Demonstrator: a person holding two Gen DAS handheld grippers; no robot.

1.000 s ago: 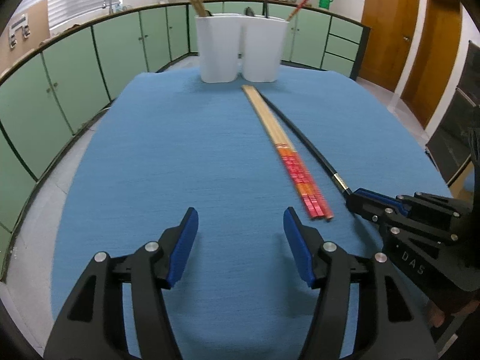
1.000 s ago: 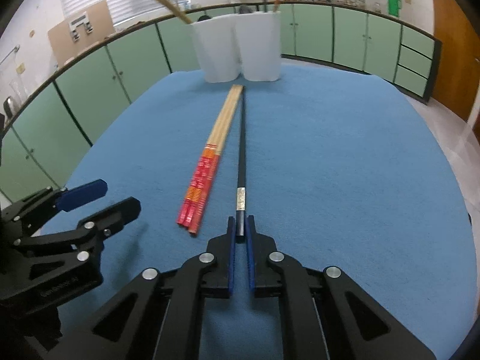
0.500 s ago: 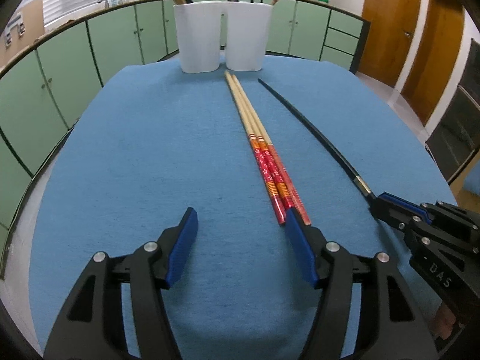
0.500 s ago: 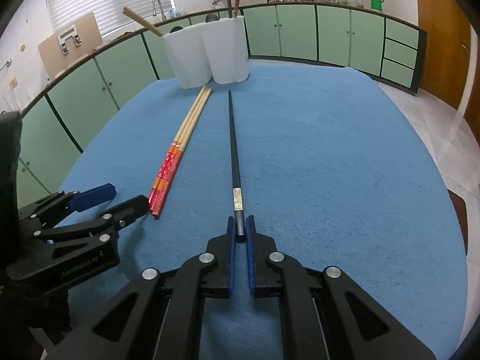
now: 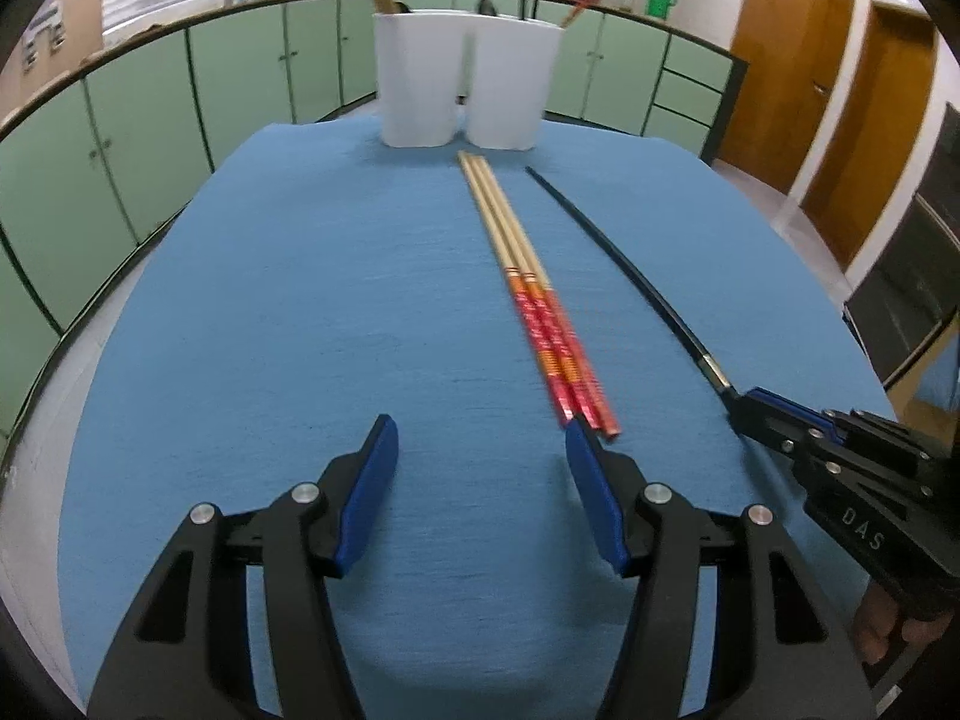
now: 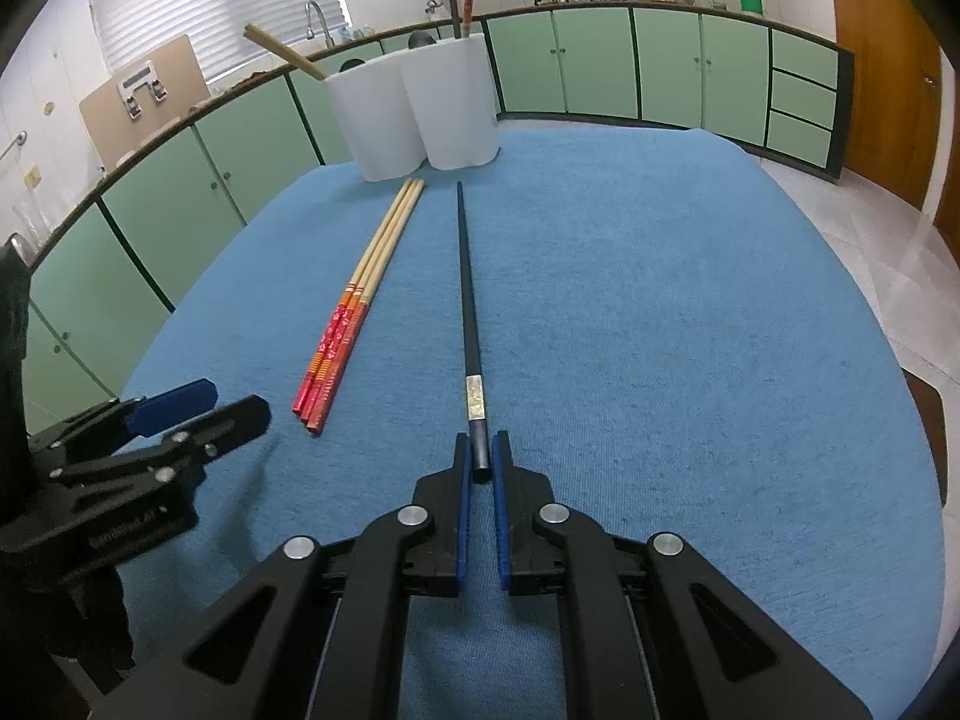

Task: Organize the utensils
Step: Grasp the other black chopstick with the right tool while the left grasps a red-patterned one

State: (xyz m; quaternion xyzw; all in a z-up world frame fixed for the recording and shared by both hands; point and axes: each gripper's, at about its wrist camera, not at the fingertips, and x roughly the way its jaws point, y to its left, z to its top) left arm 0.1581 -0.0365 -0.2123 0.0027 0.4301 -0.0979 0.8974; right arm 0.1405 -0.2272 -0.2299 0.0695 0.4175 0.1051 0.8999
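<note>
Right wrist view: red-handled chopsticks (image 6: 354,307) beside gripper-held black chopstick (image 6: 468,306).

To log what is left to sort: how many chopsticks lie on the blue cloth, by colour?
red-and-wood chopsticks: 3
black chopstick: 1, its near end gripped in the right tongs
Total: 4
</note>
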